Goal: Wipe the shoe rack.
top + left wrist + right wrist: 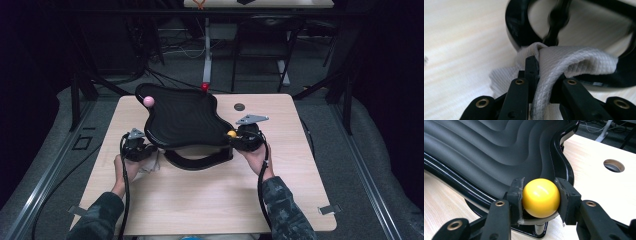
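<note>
- Wiping looks like the step in hand: the left gripper [534, 75] is clenched on a white cloth [579, 62], pinched into a fold between its jaws.
- The cloth lies on the table [210, 195] at the near-left edge of the black tray [185, 120], touching the tray's curved black base [516, 27].
- The right gripper [540, 197] grasps the yellow ball [541, 197] at the tray's near-right corner; I judge it steadies the tray.
- 2 other balls sit on the tray rim: a pink ball [148, 101] at far left and a red ball [204, 87] at the far edge.
- Next move, approx.: lift the cloth up to the tray's ribbed surface and rub along it, w/ the right side held firm so the tray does not tilt.
</note>
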### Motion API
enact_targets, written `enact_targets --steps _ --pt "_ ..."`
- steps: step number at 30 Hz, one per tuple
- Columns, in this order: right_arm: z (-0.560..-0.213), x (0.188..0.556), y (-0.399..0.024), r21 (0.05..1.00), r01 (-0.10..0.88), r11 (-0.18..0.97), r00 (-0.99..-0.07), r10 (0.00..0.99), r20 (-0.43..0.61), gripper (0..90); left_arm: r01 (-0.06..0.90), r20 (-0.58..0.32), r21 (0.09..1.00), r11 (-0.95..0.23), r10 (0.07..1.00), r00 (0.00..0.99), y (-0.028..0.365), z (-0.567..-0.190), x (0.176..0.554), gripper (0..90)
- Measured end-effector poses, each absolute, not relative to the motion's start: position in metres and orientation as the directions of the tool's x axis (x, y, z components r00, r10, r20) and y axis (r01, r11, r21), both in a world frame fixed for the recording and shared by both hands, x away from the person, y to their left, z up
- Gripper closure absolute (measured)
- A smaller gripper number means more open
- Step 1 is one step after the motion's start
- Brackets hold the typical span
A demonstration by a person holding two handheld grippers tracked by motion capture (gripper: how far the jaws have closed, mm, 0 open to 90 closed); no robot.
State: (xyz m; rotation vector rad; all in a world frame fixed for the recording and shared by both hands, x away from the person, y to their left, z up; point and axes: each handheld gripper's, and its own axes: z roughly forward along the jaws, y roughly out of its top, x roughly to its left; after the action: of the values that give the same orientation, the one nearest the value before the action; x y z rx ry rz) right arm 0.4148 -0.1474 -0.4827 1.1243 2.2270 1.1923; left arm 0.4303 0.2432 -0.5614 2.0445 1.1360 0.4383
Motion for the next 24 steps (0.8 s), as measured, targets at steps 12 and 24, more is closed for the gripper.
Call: enact_targets --steps 12,24 --pt "-0.483 0.415 -0.148 0.821 0.472 0.320 -0.615 0.787 0.047 60.0 0.559 -0.057 0.762 -0.326 0.827 0.559 0.244 -0.555 0.430 81.6" --pt "-0.483 0.415 -0.148 0.822 0.471 0.320 -0.615 0.788 0.045 60.0 0.495 -0.054 0.821 -0.286 0.824 0.564 0.249 -0.519 0.426 81.6"
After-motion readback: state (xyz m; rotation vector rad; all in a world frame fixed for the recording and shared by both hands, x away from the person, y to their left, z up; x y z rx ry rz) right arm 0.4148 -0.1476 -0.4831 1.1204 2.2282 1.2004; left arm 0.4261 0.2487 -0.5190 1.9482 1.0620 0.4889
